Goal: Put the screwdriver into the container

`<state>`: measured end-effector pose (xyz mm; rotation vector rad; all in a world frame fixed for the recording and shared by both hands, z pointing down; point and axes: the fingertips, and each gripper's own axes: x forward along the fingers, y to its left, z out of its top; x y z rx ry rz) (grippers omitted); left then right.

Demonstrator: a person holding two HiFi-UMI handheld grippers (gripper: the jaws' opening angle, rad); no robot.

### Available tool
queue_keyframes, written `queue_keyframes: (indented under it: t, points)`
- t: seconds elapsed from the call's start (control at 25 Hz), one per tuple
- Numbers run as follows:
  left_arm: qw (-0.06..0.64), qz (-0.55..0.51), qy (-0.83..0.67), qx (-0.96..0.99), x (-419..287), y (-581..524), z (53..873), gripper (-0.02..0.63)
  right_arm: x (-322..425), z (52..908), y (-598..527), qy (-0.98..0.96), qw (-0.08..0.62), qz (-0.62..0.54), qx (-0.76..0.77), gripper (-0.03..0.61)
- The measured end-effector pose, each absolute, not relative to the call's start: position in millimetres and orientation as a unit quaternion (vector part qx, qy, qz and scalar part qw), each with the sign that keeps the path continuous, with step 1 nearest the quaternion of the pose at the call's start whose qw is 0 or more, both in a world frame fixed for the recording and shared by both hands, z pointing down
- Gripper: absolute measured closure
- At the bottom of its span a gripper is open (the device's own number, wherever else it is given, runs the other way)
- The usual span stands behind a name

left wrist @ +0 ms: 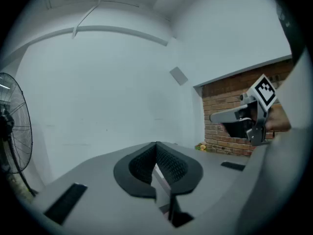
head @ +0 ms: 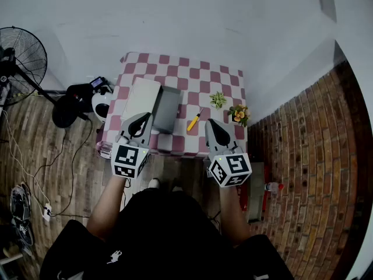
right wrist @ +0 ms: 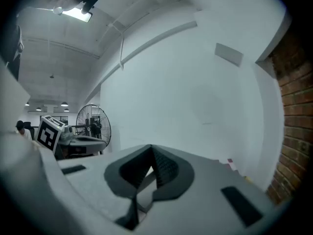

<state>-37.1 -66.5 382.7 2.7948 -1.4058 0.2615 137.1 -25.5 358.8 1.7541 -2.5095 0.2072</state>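
Observation:
A yellow-handled screwdriver (head: pixel 194 120) lies on the checkered table (head: pixel 192 74), right of the grey container (head: pixel 167 108). The container's pale lid (head: pixel 141 98) lies open to its left. My left gripper (head: pixel 141 120) hovers at the table's near edge, beside the container, jaws together and empty. My right gripper (head: pixel 213 127) hangs near the front right edge, just right of the screwdriver, also shut and empty. Both gripper views aim up at the white wall; the left gripper (left wrist: pixel 156 153) and the right gripper (right wrist: pixel 150 154) each show their pads meeting at the tip.
A small green plant (head: pixel 218 100) and a pot of yellow flowers (head: pixel 238 115) stand on the table's right side. A floor fan (head: pixel 20 60) and a black bag (head: pixel 70 105) sit to the left. A brick wall (head: pixel 315 150) runs along the right.

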Motion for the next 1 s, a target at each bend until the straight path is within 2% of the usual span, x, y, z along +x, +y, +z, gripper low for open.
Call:
queue_keyframes:
  t: [0.52,1.0]
  points:
    - [0.011,0.091,-0.434,0.896,-61,-69,402,0.611,122,392,-25,-0.798,0.033,0.119,0.590,0.575]
    - [0.036,0.124,-0.429,0.894,-58,-84,452,0.611,126,508,-50,-0.773,0.109,0.242,0.576,0.566]
